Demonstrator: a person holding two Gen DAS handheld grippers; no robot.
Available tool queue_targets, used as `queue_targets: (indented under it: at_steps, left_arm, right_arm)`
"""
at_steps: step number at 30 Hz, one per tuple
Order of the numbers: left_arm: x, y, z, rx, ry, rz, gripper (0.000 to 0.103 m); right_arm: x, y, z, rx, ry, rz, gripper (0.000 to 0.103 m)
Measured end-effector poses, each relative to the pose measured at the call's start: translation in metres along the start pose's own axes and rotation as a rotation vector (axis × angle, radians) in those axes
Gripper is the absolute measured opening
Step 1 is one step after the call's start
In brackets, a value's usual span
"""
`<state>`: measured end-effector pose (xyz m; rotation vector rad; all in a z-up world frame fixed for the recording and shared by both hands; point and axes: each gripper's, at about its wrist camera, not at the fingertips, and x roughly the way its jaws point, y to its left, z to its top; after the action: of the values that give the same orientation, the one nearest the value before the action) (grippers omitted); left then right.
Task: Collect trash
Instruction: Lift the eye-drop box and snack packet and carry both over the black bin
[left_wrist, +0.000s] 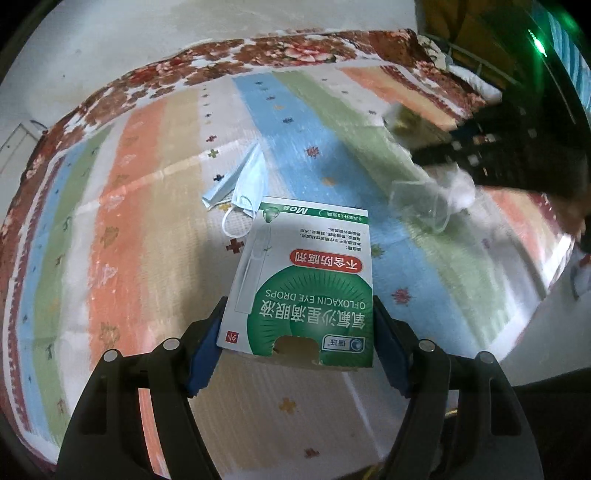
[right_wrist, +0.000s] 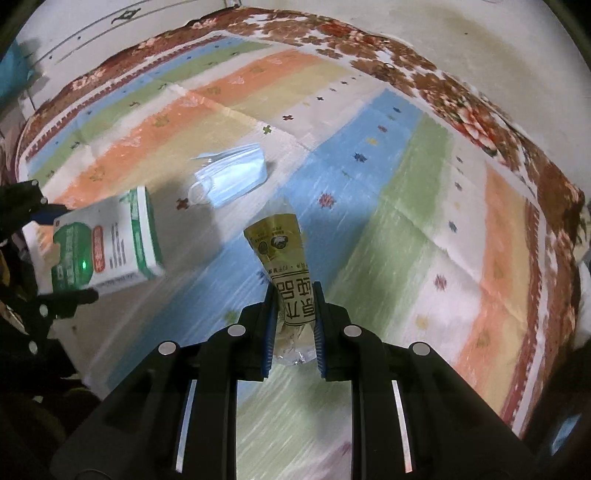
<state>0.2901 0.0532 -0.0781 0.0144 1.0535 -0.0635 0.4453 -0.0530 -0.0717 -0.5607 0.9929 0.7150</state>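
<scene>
Bed (left_wrist: 155, 229): striped, flower-bordered cover, soft underfoot for anything lying on it; carries the remaining litter. Box (left_wrist: 306, 280): eye-drops carton, white and green, light and probably empty, stiff along the folds but crushable on its broad faces; held clear of the bed by the left tongs (left_wrist: 299, 325), whose blue pads bear on its two narrow side edges near the torn flap end, spread to the carton's width. In the right view the same box sits at nine o'clock. Mask (right_wrist: 231, 175): blue pleated face mask, limp, featherweight, lying flat on the bed at twelve o'clock from the right tongs and just beyond the box's far end in the left view; best taken, by my judgement, at a bunched pleat or the ear loop, since a flat edge offers little to pinch. Wrapper (right_wrist: 282, 258): yellow printed plastic sleeve, thin, slick, crinkly, apt to slip; pinched about its lower half by the right tongs (right_wrist: 295, 317), nearly pressed together, pointing forward and down over the bed. Both tongs are lifted level above the cover, well apart.
</scene>
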Motion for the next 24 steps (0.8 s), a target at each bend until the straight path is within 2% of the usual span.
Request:
queue_targets:
  at_steps: [3,6,11,20,24]
  left_arm:
    - [-0.017,0.0,-0.002,-0.026,-0.003,0.014,0.072]
    - [-0.026,0.001,-0.005,-0.08,0.026,0.016,0.072]
    - [-0.038,0.003,-0.012,-0.178,0.046,-0.036,0.072]
    - [-0.064,-0.008,-0.025,-0.224,0.021,-0.028,0.072]
    - [-0.076,-0.013,-0.03,-0.233,0.007,-0.037,0.072]
  right_arm:
    - [-0.021,0.009,-0.015,0.019,-0.01,-0.004,0.016]
    - [-0.039,0.013,-0.024,0.04,-0.027,0.0,0.016]
    - [-0.064,0.02,-0.041,0.088,-0.039,0.003,0.016]
    - [-0.093,0.036,-0.078,0.18,-0.03,0.018,0.016]
    - [-0.102,0.041,-0.089,0.205,-0.01,-0.005,0.016]
